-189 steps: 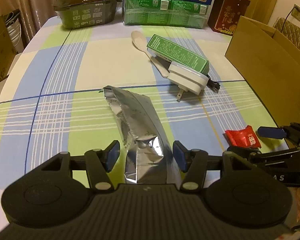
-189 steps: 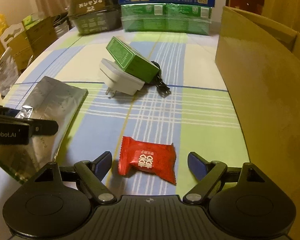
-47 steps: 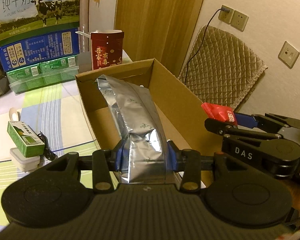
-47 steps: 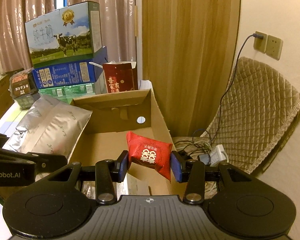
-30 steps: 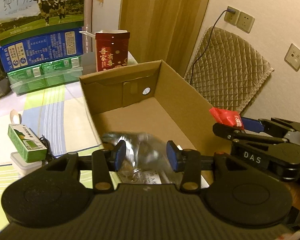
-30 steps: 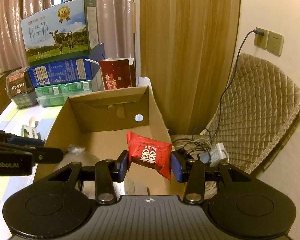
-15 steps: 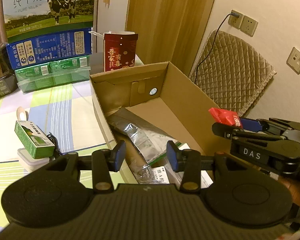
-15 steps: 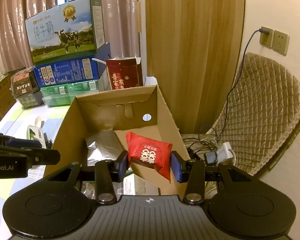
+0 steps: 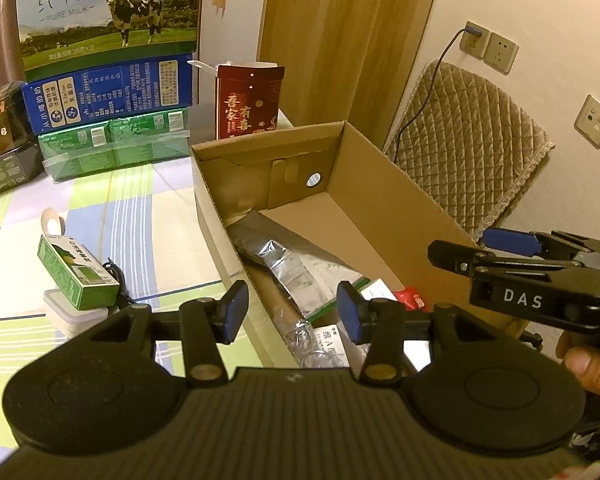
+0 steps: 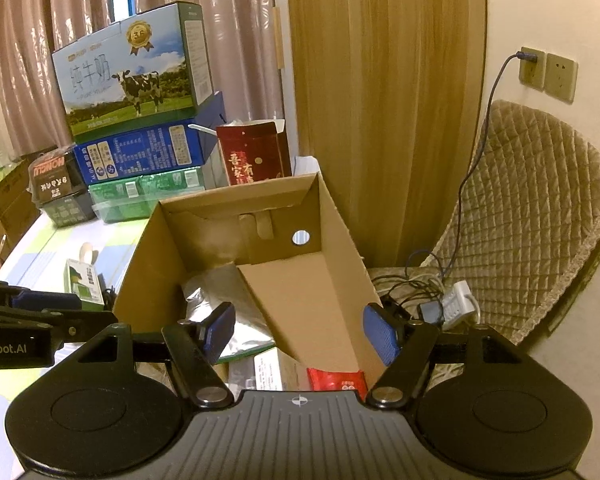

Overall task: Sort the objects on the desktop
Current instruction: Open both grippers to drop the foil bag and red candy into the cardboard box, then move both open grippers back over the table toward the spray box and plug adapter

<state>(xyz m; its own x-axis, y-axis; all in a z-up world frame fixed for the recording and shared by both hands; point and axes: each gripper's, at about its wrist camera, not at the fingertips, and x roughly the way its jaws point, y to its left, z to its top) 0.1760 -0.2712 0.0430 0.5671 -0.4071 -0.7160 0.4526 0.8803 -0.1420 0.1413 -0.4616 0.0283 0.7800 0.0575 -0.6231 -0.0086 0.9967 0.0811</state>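
Crinkled foil pouch (image 9: 296, 264) and glossy red packet (image 10: 336, 380) inside corrugated cardboard box (image 9: 384, 184), both tongs spread, empty, just opened

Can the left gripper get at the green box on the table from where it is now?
Probably yes. The left gripper is empty with its jaws apart, and the green box lies in the open on a white adapter, outside the cardboard box. Nothing stands between them.
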